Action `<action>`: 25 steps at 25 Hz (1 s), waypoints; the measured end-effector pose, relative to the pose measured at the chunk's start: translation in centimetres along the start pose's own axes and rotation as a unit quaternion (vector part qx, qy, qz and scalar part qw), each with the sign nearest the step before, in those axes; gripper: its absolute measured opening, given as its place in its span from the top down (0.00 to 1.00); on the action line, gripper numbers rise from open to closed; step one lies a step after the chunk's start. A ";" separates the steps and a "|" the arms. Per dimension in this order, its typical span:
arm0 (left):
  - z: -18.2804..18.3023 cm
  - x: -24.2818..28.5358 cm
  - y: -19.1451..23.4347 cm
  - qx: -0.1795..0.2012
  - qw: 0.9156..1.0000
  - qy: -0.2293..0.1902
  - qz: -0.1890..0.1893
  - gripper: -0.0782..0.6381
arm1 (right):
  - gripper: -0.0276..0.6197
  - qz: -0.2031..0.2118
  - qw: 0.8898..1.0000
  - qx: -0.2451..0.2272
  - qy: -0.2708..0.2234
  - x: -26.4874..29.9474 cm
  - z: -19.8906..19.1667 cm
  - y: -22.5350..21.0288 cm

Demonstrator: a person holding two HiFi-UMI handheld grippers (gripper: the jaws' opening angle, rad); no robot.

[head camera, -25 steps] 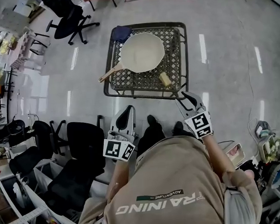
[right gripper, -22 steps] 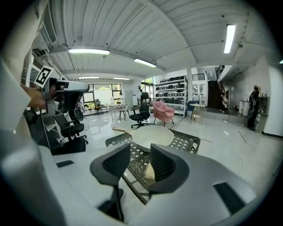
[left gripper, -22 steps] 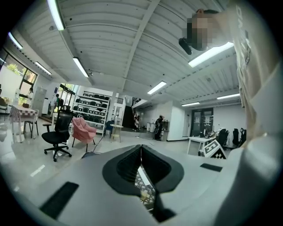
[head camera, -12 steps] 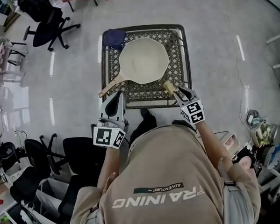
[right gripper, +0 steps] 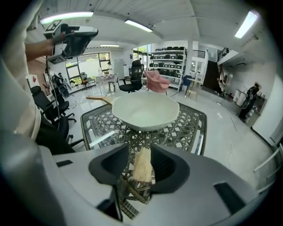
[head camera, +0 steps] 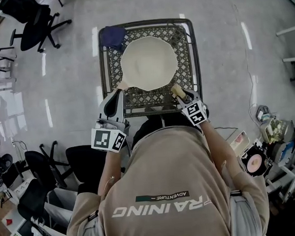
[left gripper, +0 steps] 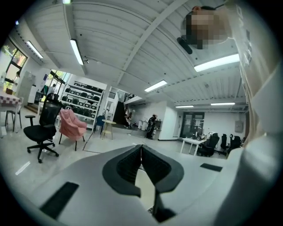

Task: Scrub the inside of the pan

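cream round pan: centred on the dark lattice surface, inside upward for scrubbing.
right tongs: just opening, wide, straddling the tan scrubber beside the pan, probably to grip it.
left tongs: pinched together, empty, near the pan's handle.

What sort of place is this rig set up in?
Probably an open-plan office or lab, not a kitchen: black wheeled office chairs, a shelving rack of dark bins and long ceiling strip lights.
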State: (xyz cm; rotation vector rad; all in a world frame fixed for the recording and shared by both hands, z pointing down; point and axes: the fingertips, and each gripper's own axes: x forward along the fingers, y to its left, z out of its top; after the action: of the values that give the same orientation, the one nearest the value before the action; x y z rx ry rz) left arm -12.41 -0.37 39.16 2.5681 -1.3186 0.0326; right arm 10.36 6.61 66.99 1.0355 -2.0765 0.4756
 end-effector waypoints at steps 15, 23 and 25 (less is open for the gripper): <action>1.2 5.3 -0.2 -0.006 0.995 0.040 0.089 0.87 | 0.64 0.122 0.988 -0.054 0.076 7.5 -6.2 -1.2; 1.4 5.7 -0.7 0.014 0.995 0.047 0.085 0.87 | 0.67 0.132 0.984 -0.058 0.104 8.6 -7.7 -0.6; 1.2 5.4 -0.4 0.015 0.995 0.046 0.084 0.87 | 0.69 0.131 0.983 -0.059 0.114 8.9 -7.8 -0.4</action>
State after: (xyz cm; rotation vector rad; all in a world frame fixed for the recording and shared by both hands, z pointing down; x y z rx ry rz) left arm -9.06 -4.76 38.63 2.4412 -1.5049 0.2004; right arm 10.83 6.50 78.82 0.6108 -2.0147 0.5658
